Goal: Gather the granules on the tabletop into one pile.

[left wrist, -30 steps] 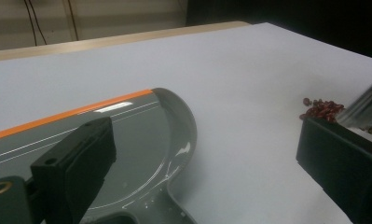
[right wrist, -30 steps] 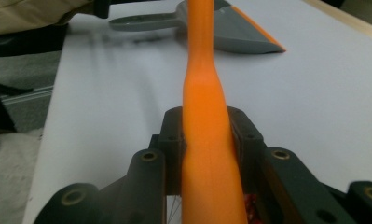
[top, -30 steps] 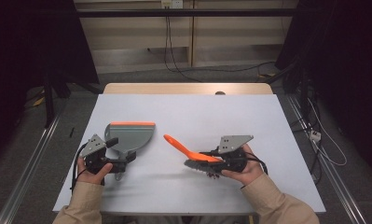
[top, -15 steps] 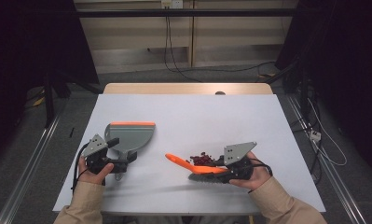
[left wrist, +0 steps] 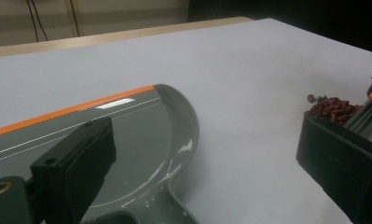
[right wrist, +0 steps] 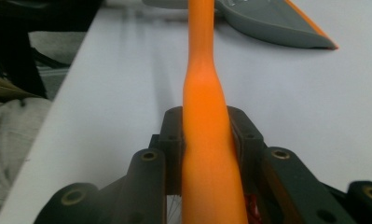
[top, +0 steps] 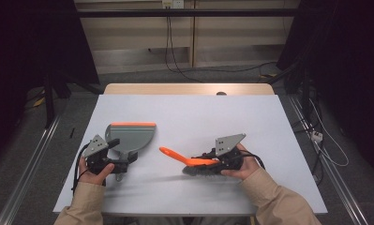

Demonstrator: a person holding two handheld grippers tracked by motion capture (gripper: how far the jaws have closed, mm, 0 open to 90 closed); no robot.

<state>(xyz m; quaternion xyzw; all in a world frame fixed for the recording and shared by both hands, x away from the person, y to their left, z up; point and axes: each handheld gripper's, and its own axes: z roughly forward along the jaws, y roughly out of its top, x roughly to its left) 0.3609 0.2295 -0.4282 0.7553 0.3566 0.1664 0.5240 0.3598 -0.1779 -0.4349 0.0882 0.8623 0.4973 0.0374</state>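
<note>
A grey dustpan [top: 130,136] with an orange lip lies flat on the white table at the left. My left gripper [top: 121,161] sits at its handle end. In the left gripper view the jaws of the left gripper [left wrist: 204,144] stand wide apart over the dustpan [left wrist: 127,140], open. My right gripper [top: 210,161] is shut on the orange handle of a brush [top: 180,156], whose dark bristles rest on the table. The right gripper view shows the right gripper [right wrist: 204,135] pinching the brush handle [right wrist: 204,93]. A small heap of red beans [left wrist: 330,106] lies against the bristles.
The white table [top: 198,108] reaches far ahead, ending at a wooden edge [top: 189,89]. Cables [top: 316,136] trail on the floor to the right. The person's sleeves come in at the near edge.
The right gripper has lowered the brush from a raised tilt down to the table and drawn it toward the near edge. The left gripper and the dustpan have stayed put.
</note>
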